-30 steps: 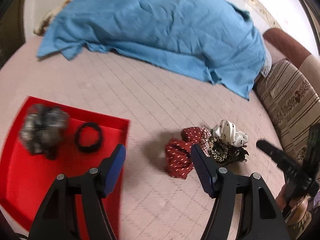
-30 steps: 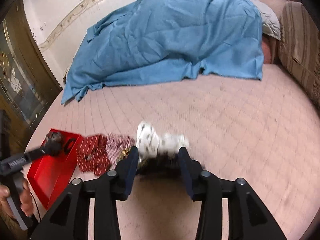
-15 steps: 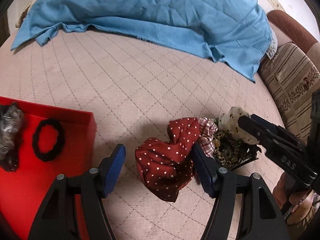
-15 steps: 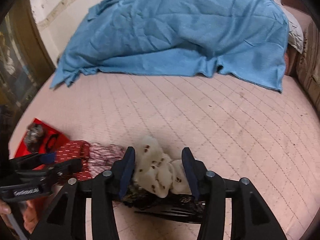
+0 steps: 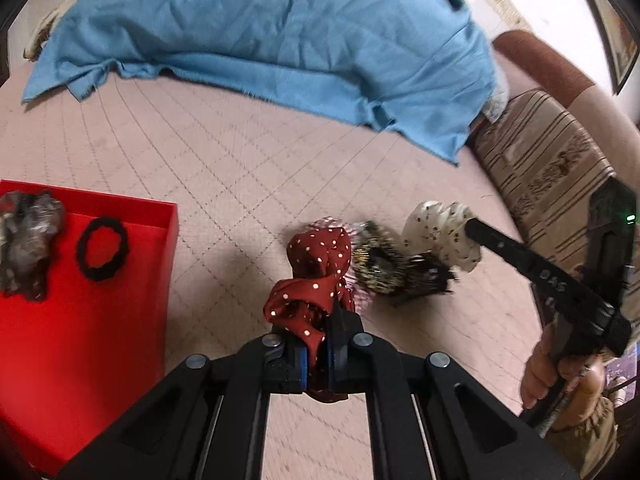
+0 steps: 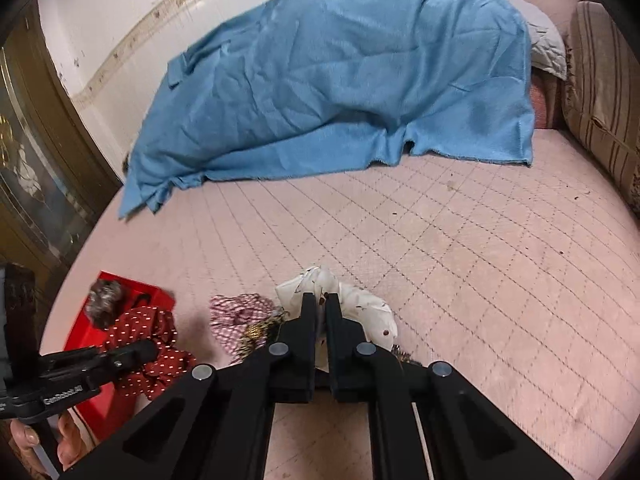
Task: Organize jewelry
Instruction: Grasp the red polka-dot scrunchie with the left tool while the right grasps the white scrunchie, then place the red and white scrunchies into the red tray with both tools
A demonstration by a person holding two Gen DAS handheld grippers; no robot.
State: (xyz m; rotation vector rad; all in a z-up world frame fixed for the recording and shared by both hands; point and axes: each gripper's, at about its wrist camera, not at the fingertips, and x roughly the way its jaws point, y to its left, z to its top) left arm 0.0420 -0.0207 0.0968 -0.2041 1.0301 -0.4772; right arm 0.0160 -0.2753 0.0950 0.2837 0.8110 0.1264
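Note:
My left gripper (image 5: pixel 320 344) is shut on a red polka-dot scrunchie (image 5: pixel 316 264), lifted a little off the pink quilted bed. My right gripper (image 6: pixel 319 308) is shut on a white spotted scrunchie (image 6: pixel 360 308), which also shows in the left wrist view (image 5: pixel 436 232). A leopard-print scrunchie (image 5: pixel 376 264) and a pink checked one (image 6: pixel 236 312) lie between them, with a black clip (image 5: pixel 424 284). A red tray (image 5: pixel 80 320) at the left holds a grey scrunchie (image 5: pixel 24 248) and a black hair tie (image 5: pixel 102 248).
A blue blanket (image 5: pixel 280 32) covers a heap at the back of the bed. Striped brown cushions (image 5: pixel 548 168) stand along the right side. A gilded cabinet (image 6: pixel 32 168) is at the left edge in the right wrist view.
Both grippers have closed: the left on the red polka-dot scrunchie and the right on the white spotted scrunchie. Both scrunchies are lifted slightly from the pile.

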